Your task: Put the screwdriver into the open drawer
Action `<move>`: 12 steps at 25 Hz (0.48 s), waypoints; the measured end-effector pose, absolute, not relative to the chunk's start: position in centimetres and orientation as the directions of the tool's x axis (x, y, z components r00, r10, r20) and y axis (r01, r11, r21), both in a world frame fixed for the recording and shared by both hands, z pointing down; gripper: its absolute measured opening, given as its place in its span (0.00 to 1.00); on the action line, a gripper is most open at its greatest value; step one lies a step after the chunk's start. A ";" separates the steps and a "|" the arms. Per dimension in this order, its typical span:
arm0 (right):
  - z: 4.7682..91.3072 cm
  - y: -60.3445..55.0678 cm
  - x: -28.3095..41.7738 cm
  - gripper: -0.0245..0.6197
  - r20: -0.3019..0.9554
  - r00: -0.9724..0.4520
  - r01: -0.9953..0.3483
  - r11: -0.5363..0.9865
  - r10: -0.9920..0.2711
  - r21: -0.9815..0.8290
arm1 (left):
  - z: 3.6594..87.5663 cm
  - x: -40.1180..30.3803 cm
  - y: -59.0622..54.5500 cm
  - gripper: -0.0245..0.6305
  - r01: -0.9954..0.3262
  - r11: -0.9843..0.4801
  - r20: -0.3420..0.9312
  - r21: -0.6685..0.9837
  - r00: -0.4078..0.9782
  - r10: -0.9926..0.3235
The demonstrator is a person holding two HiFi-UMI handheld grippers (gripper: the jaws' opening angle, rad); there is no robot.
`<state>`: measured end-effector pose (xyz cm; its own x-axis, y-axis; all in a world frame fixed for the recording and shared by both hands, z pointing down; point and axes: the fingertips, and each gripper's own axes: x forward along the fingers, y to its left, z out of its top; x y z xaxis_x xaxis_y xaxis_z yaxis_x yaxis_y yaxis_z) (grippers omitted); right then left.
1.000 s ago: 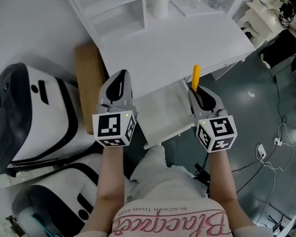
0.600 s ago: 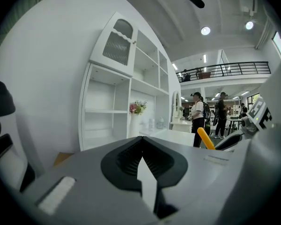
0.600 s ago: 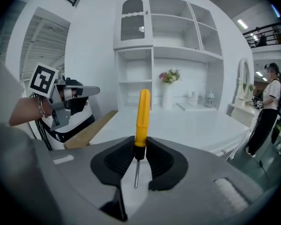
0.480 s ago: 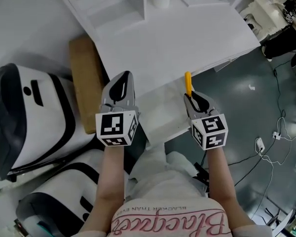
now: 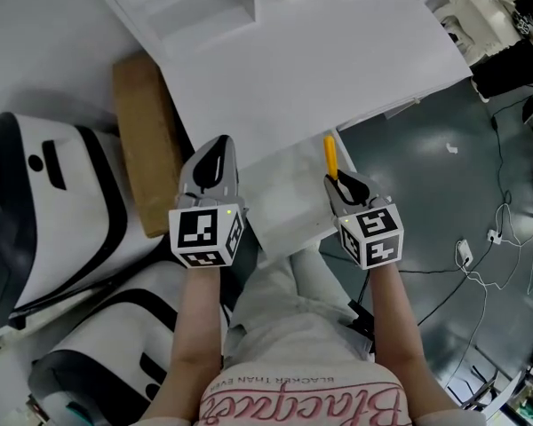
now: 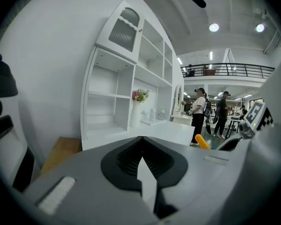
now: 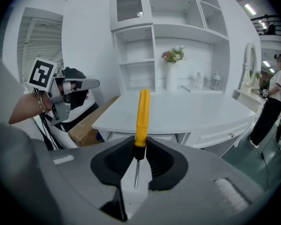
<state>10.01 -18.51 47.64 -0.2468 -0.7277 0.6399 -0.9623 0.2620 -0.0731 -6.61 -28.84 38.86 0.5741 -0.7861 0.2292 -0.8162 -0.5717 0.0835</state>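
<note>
A: Okay, right tool (image 5: 339,183), state?
B: Clamped on the screwdriver (image 5: 330,157). The pads pinch its black collar just under the yellow handle. The handle sticks out forward past the tips and the bare shaft runs back between the jaws.
A: Left tool (image 5: 217,145)?
B: Jaws together, tips meeting, nothing in them.
A: Where's the screwdriver relative to the drawer (image 5: 284,198)?
B: The drawer is pulled out from under the white table (image 5: 293,69), toward the person. The screwdriver is held up over the drawer's right side, handle pointing at the table's front edge. It's not in the drawer yet.
A: And the left tool?
B: By the drawer's left corner, near a brown board (image 5: 142,140) beside the table.
A: Anything else?
B: White-and-black machines (image 5: 44,211) on the left, a shelf unit (image 7: 145,46) at the back of the table with a vase (image 7: 172,81) of flowers, and cables (image 5: 480,256) on the grey floor
</note>
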 end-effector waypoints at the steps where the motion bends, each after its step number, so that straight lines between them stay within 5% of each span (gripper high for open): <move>1: 48.0 -18.5 10.0 0.16 0.646 -0.252 -0.961 0.267 -0.720 -0.077 | 39.2 -6.5 -28.8 0.06 -0.817 -0.570 0.236 0.086 0.573 -0.785; 12: 51.5 -18.7 10.1 0.16 0.723 -0.311 -0.934 0.337 -0.618 -0.114 | 40.8 -5.1 -28.4 0.06 -0.822 -0.562 0.279 0.098 0.564 -0.777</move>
<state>10.06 -18.69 51.54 -0.3109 -0.6175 0.7225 -0.9345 0.3373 -0.1138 -5.11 -28.42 40.81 0.5642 -0.7772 0.2786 -0.8217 -0.5616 0.0975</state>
